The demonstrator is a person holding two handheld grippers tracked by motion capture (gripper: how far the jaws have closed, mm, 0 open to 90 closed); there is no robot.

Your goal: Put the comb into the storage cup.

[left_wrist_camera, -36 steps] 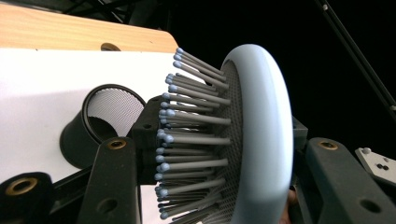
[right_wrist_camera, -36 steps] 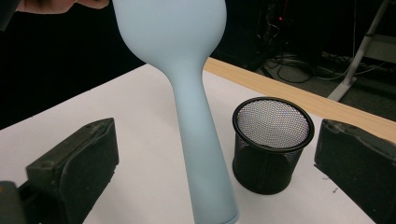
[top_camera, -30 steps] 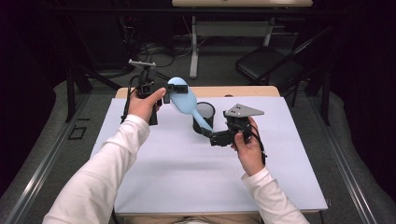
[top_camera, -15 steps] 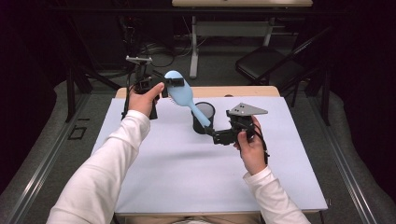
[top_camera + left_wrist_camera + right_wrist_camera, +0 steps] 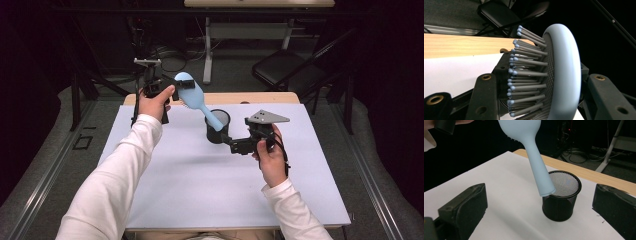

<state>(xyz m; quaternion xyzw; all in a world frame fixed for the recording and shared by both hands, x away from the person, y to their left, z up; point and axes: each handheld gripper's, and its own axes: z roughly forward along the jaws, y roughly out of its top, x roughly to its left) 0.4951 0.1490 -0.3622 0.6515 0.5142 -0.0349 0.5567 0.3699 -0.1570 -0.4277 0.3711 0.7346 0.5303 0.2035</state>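
A light blue hairbrush [image 5: 192, 95] hangs tilted above the table, its bristled head [image 5: 536, 75] clamped between the jaws of my left gripper [image 5: 181, 86], which is shut on it. The handle [image 5: 537, 167] slants down to the right, and its end [image 5: 546, 191] sits at the near rim of a black mesh cup [image 5: 218, 127]; I cannot tell whether they touch. The cup [image 5: 560, 202] stands upright on the white sheet. My right gripper [image 5: 229, 141] is low beside the cup's right side, open, with the cup seen between its wide-apart jaws [image 5: 540, 191] but farther off.
The white sheet [image 5: 200, 180] covers most of a wooden table, whose bare strip [image 5: 260, 97] shows at the far edge. Beyond the table stand a black folding chair [image 5: 295, 70], white desk legs [image 5: 207, 50] and floor cables [image 5: 170, 57].
My left gripper has lifted the brush slightly up and to the left, leaving the handle end at the cup's rim. The right gripper has hardly moved.
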